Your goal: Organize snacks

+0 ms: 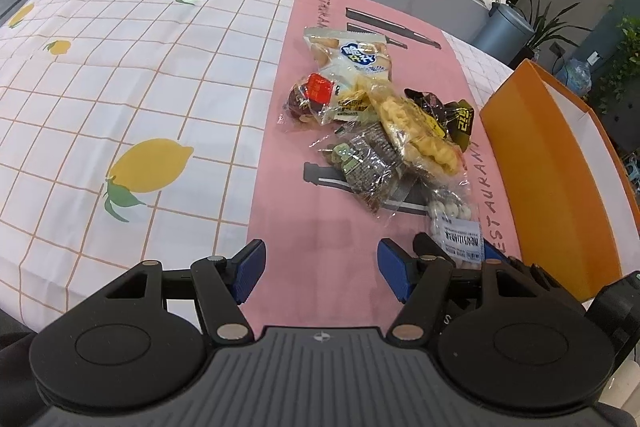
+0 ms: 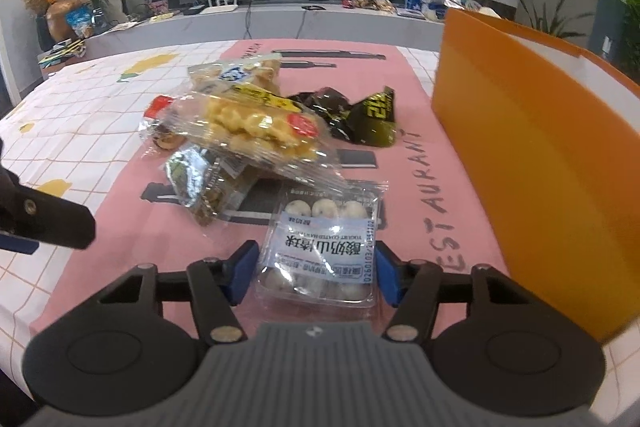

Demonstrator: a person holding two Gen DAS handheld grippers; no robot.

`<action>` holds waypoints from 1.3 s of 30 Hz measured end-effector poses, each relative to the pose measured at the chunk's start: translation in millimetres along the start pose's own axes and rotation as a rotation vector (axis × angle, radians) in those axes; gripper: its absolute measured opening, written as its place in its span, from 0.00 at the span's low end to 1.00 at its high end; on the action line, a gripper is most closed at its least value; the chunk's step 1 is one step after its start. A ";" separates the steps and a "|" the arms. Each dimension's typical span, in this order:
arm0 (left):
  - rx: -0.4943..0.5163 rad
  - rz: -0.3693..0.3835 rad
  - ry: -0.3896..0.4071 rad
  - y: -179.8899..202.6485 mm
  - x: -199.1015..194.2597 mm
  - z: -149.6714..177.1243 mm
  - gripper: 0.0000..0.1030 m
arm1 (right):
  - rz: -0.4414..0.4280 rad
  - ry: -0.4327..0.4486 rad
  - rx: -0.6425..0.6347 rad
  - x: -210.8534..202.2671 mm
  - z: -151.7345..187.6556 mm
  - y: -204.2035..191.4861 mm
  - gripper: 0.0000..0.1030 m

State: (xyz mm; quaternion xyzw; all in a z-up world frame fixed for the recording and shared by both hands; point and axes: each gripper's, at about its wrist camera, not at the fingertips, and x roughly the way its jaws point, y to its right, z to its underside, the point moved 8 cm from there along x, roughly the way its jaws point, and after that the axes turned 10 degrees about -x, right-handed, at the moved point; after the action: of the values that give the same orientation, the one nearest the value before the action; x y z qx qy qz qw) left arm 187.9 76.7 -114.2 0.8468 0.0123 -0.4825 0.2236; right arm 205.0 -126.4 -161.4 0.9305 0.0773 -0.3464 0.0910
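Barely begun: whole heap of snack packets (image 1: pixel 376 131) lying beside the tall orange box (image 2: pixel 532 163), none seen inside. Right gripper (image 2: pixel 316 271) jaws half-closed round the clear packet of white yogurt balls (image 2: pixel 324 247), contact unclear; left gripper (image 1: pixel 322 273) jaws wide, empty.

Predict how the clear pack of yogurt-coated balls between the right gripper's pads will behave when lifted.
The clear pack of yogurt-coated balls looks crinkly and thin, so it will probably flex. Its glossy film may slip between the right gripper pads. The loose round balls could shift inside.
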 end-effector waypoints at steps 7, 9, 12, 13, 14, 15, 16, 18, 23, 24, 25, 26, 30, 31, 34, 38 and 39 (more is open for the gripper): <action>-0.023 0.040 0.007 9.7 -2.4 -8.0 0.73 | 0.030 -0.038 0.029 -6.9 5.6 13.0 0.58; -0.036 0.050 0.003 10.4 -3.4 -10.4 0.73 | 0.050 -0.048 0.011 -9.7 6.9 15.2 0.58; -0.051 0.068 -0.001 11.1 -4.2 -12.5 0.73 | 0.046 -0.060 0.025 -11.8 7.4 20.2 0.58; -0.056 0.070 0.000 11.1 -3.9 -13.0 0.73 | 0.040 -0.063 0.034 -12.3 7.3 21.9 0.58; -0.060 0.072 0.001 11.2 -3.4 -13.9 0.73 | 0.036 -0.064 0.040 -12.6 6.9 23.3 0.58; -0.065 0.074 0.003 11.7 -2.7 -15.0 0.73 | 0.035 -0.066 0.041 -12.6 6.4 23.3 0.58; -0.071 0.080 0.004 12.8 -1.4 -16.2 0.74 | 0.036 -0.066 0.035 -13.4 6.2 22.9 0.58; -0.096 0.097 -0.006 17.4 3.3 -16.9 0.75 | 0.056 -0.051 0.012 -17.3 5.5 22.4 0.58; -0.101 0.166 -0.030 36.4 16.3 -23.7 0.73 | 0.058 -0.036 0.003 -20.0 2.0 23.9 0.58; -0.102 0.164 -0.019 37.5 17.4 -26.1 0.73 | 0.059 -0.038 0.004 -18.9 1.7 24.3 0.58; -0.099 0.158 -0.010 38.2 18.5 -28.9 0.73 | 0.059 -0.040 0.007 -18.0 1.6 24.8 0.58; -0.095 0.145 -0.001 37.9 19.4 -32.1 0.73 | 0.057 -0.043 0.011 -17.3 1.6 24.9 0.58; -0.075 0.089 0.048 35.6 21.6 -47.6 0.73 | 0.073 -0.031 0.010 -19.2 -0.3 25.9 0.58; -0.072 0.085 0.051 35.3 23.3 -50.3 0.73 | 0.086 -0.020 -0.006 -21.9 -1.6 25.1 0.58; -0.081 0.075 0.046 32.4 30.8 -56.7 0.73 | 0.095 -0.001 -0.015 -26.5 -4.2 24.8 0.58; -0.113 0.092 0.022 35.6 39.6 -60.1 0.55 | 0.094 -0.003 -0.007 -26.9 -2.8 24.9 0.58; -0.114 0.098 0.020 37.8 41.4 -60.8 0.53 | 0.095 -0.003 -0.007 -26.8 -2.3 24.7 0.58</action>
State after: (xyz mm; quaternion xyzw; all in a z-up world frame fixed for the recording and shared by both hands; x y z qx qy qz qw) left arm 268.3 58.4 -108.0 0.8370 0.0007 -0.4609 0.2948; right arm 191.5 -152.0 -139.2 0.9323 0.0343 -0.3427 0.1106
